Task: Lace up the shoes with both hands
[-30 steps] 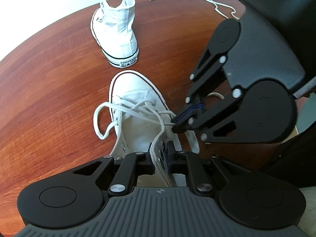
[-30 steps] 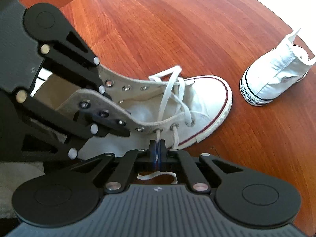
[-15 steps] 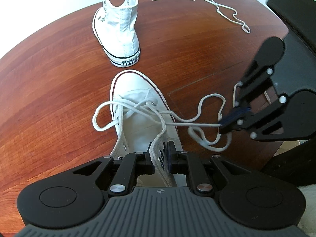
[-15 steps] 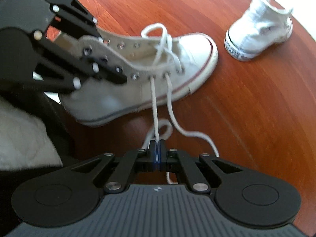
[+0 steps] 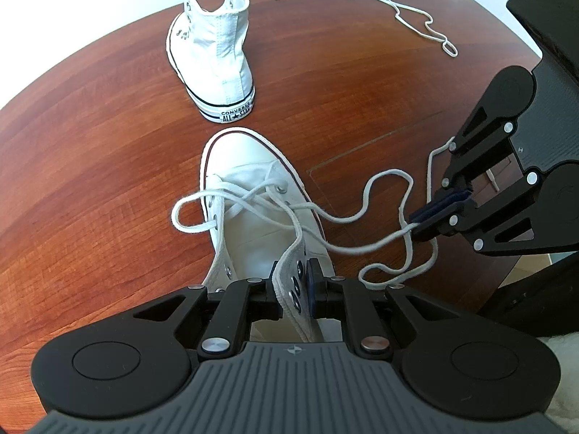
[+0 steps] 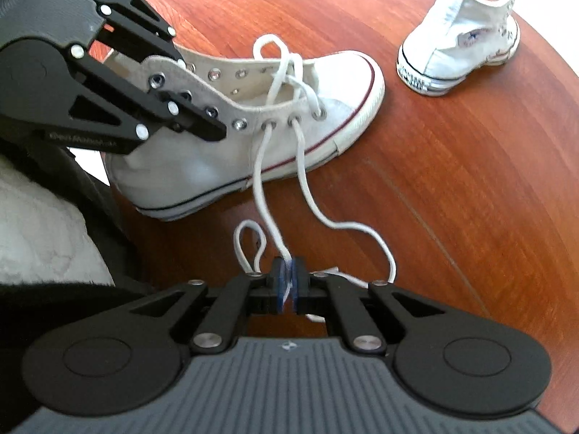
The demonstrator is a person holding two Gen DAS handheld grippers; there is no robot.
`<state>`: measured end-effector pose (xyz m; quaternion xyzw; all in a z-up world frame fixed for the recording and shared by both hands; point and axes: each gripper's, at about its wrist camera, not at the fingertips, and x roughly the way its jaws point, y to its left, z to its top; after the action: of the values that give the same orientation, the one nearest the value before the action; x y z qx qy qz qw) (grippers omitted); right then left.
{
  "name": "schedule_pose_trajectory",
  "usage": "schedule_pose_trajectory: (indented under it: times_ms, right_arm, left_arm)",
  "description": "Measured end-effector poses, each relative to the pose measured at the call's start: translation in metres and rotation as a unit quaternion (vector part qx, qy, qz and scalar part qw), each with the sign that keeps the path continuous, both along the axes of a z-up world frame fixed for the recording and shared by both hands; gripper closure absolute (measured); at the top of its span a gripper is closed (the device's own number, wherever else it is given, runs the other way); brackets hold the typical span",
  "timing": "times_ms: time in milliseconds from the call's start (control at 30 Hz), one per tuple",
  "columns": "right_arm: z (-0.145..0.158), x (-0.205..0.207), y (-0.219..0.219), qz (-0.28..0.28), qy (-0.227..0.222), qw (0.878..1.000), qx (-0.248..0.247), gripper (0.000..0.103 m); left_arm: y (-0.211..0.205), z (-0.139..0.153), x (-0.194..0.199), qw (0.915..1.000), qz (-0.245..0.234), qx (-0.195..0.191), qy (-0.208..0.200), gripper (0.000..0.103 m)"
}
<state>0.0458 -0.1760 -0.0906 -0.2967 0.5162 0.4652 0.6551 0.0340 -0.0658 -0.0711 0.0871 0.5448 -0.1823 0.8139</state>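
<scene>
A cream high-top shoe [image 5: 253, 195] [image 6: 202, 170] lies on the wooden table [image 5: 90, 181], laced through its lowest eyelets only. My left gripper [image 5: 293, 282] [image 6: 195, 97] is shut on the shoe's right eyelet flap, holding it up. One end of the white lace [image 5: 362, 249] [image 6: 260, 181] runs out of an eyelet, sagging, to my right gripper [image 6: 288, 282] [image 5: 425, 215], which sits to the shoe's right. Its jaws are opening: a narrow gap shows between the blue pads, and the lace still lies in it. The other lace end curls on the table.
A second white high-top [image 5: 217, 54] [image 6: 459, 47], unlaced, stands farther back. A loose white lace [image 5: 398, 11] lies at the table's far right. A dark chair [image 5: 542, 18] stands past the right edge, and a white fluffy cloth [image 6: 43, 238] is near the heel.
My right gripper pulled the lace end out to the right, away from the shoe. Its pads, tight before, now stand slightly apart and the lace has gone slack. The left gripper has not moved.
</scene>
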Motion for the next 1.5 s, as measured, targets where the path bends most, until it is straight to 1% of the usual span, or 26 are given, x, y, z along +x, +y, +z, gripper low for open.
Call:
schedule_pose_trajectory:
  times_ms: [33,333,567,700,767,867,1100,1167,1333,1500]
  right_arm:
    - [0.001,0.001,0.001,0.002,-0.002,1.0,0.002,0.073]
    - [0.007,0.01,0.027,0.023,-0.018,0.999,0.03,0.073]
    - [0.008,0.021,0.045,0.023,-0.004,0.998,0.053,0.074]
    - [0.004,0.026,0.052,0.021,0.006,0.998,0.056,0.076]
    - [0.001,0.028,0.055,0.022,0.01,0.998,0.055,0.082]
    - [-0.003,0.029,0.059,0.024,0.012,0.998,0.05,0.088]
    - [-0.009,0.033,0.063,0.023,0.02,0.998,0.048,0.09]
    - [-0.011,0.036,0.062,0.017,0.033,0.998,0.05,0.098]
    - [-0.011,0.036,0.063,0.012,0.03,0.999,0.041,0.1]
    - [-0.01,0.028,0.059,0.019,0.014,1.0,0.009,0.101]
  left_arm:
    - [0.0,0.0,0.0,1.0,0.0,0.0,0.0,0.088]
    - [-0.003,-0.002,0.0,1.0,-0.002,0.005,0.0,0.087]
    - [-0.005,-0.002,-0.001,1.0,0.001,0.007,0.0,0.087]
    - [-0.007,-0.002,-0.001,1.0,0.002,0.007,0.0,0.087]
    - [-0.005,-0.002,0.0,1.0,-0.002,0.007,0.001,0.087]
    - [0.0,-0.002,0.0,0.9999,-0.011,0.005,0.001,0.087]
    - [0.001,-0.005,0.001,0.9999,-0.007,0.008,0.005,0.087]
    - [0.0,-0.005,0.001,0.9999,-0.006,0.006,0.005,0.087]
    - [0.003,-0.006,0.001,1.0,-0.001,0.002,0.005,0.086]
    - [0.005,-0.006,0.001,1.0,0.002,0.002,0.003,0.086]
